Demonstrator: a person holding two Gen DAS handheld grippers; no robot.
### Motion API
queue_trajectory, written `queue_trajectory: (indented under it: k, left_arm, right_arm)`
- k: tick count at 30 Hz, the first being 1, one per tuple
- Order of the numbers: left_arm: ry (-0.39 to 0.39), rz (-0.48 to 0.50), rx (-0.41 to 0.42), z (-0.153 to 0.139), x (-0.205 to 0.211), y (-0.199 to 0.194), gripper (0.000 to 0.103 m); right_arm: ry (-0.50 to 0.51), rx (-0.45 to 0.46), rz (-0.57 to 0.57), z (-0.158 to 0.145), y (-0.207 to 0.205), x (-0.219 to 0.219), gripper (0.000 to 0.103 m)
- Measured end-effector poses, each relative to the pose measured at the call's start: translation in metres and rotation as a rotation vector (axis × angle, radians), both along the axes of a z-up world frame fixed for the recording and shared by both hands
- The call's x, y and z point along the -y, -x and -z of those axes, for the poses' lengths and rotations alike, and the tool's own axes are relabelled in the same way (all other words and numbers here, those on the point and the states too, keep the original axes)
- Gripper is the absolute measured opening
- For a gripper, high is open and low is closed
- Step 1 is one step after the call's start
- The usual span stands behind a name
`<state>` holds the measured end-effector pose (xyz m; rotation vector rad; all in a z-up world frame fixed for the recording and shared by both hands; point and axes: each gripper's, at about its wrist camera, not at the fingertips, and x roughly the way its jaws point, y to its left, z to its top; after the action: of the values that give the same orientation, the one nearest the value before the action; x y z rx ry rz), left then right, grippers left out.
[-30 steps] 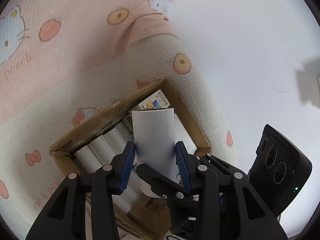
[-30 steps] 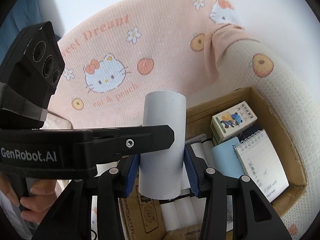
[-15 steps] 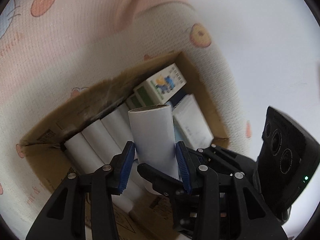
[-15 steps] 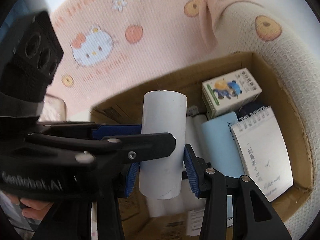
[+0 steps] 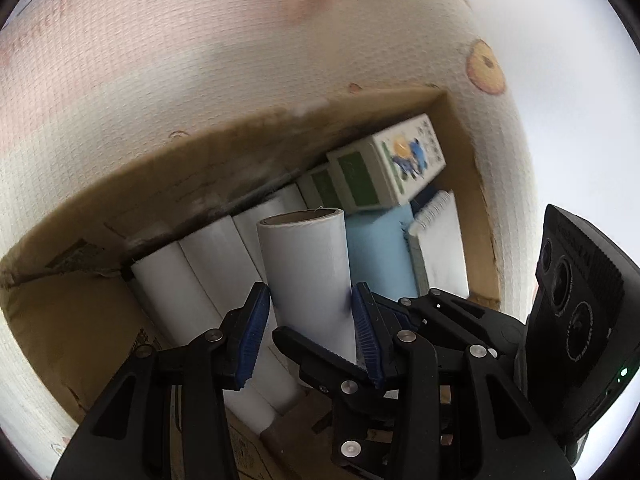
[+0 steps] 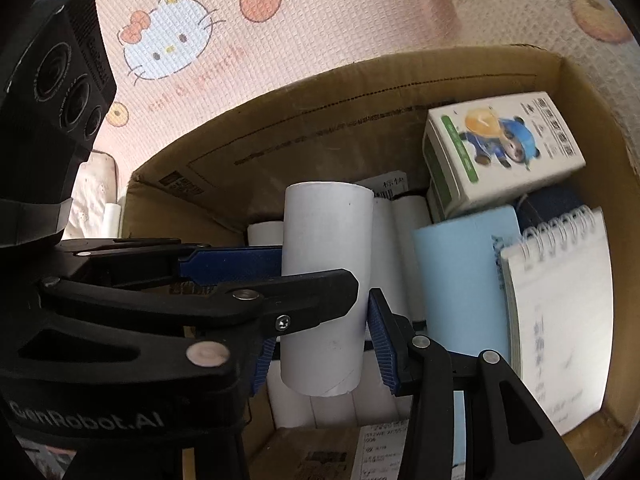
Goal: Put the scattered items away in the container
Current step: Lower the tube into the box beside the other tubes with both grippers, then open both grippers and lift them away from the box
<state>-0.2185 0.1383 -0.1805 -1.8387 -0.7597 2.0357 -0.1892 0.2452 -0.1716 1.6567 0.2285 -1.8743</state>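
One white paper roll (image 5: 306, 264) (image 6: 326, 232) stands upright over the open cardboard box (image 5: 200, 168) (image 6: 320, 108), low between its walls. My left gripper (image 5: 310, 332) is shut on its lower part, blue pads on both sides. My right gripper (image 6: 320, 356) is shut on the same roll from another side. The right gripper's black fingers (image 5: 320, 356) cross in front of the left one, and the left gripper's fingers (image 6: 304, 292) cross the right wrist view. Several white rolls (image 5: 192, 280) lie side by side in the box underneath.
The box also holds a white-and-green carton with a cartoon panda (image 6: 500, 148), a light blue book (image 6: 460, 276) and a spiral notepad (image 6: 560, 320). A pink and cream cartoon-cat blanket (image 6: 180, 40) surrounds the box. A small white roll (image 6: 111, 216) lies outside its left wall.
Both grippers have sunk together with the white roll toward the box, tilting further downward. The box and its contents now fill much more of both views.
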Motion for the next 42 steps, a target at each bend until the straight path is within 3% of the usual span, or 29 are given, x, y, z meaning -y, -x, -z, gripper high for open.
queue_trajectory:
  k: [7,14,19,28,33,38,42]
  left_arm:
    - [0.018,-0.009,0.008,0.004,0.000,0.002,0.045]
    - [0.025,-0.026,-0.003,0.004,0.004,-0.001,0.044]
    - [0.104,-0.006,0.008,0.004,-0.004,0.002,0.038]
    - [0.156,-0.024,-0.007,0.005,-0.004,-0.008,0.031]
    - [0.147,-0.025,-0.008,0.007,0.001,-0.013,0.031]
    - [0.091,-0.044,-0.021,0.002,0.015,-0.015,0.032]
    - [0.059,-0.064,-0.057,-0.009,0.017,-0.016,0.039]
  right_arm:
    - [-0.047,0.025,-0.011,0.011,0.010,0.007,0.041]
    - [-0.024,0.040,0.006,0.012,0.012,0.006,0.041]
    - [-0.051,0.041,0.020,0.008,0.003,0.004,0.041]
    - [-0.073,0.076,0.005,0.013,-0.016,-0.002,0.041]
    - [-0.049,0.087,0.015,0.016,-0.017,-0.002,0.041]
    - [-0.090,0.054,0.038,0.008,-0.023,0.002,0.041]
    - [-0.089,0.030,0.064,-0.008,-0.030,0.003,0.041]
